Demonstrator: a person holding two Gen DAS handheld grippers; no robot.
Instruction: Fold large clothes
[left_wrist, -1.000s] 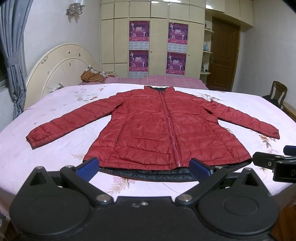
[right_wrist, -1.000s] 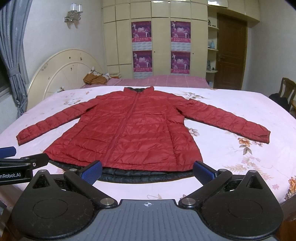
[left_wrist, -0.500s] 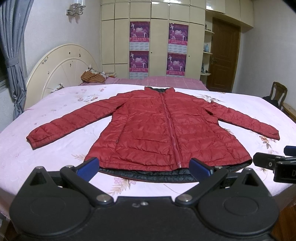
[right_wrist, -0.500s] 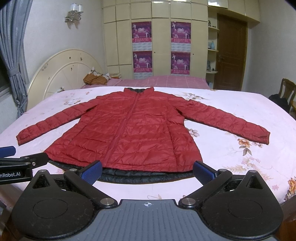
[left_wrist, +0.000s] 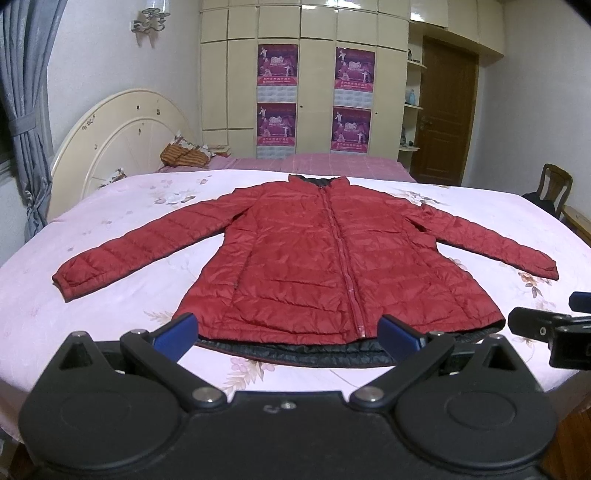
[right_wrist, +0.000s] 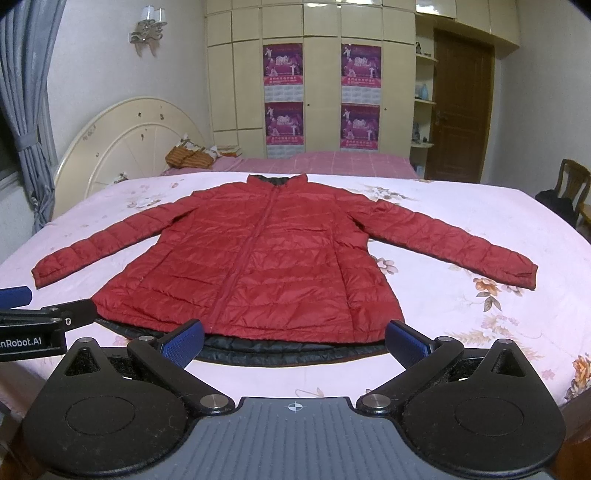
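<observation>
The red puffy jacket (left_wrist: 332, 258) lay flat on the bed (left_wrist: 110, 295), and both the left gripper (left_wrist: 286, 330) and the right gripper (right_wrist: 293, 338) were wide and empty, so grabbing a sleeve end first looked best.

The left hand-held gripper (left_wrist: 288, 330) is level and points forward, its blue-padded fingers (left_wrist: 176, 329) spread wide with nothing between them. The right hand-held gripper (right_wrist: 295, 338) sits just beside it, to its right, also level, its fingers (right_wrist: 406, 341) equally wide apart and gripping nothing.
</observation>
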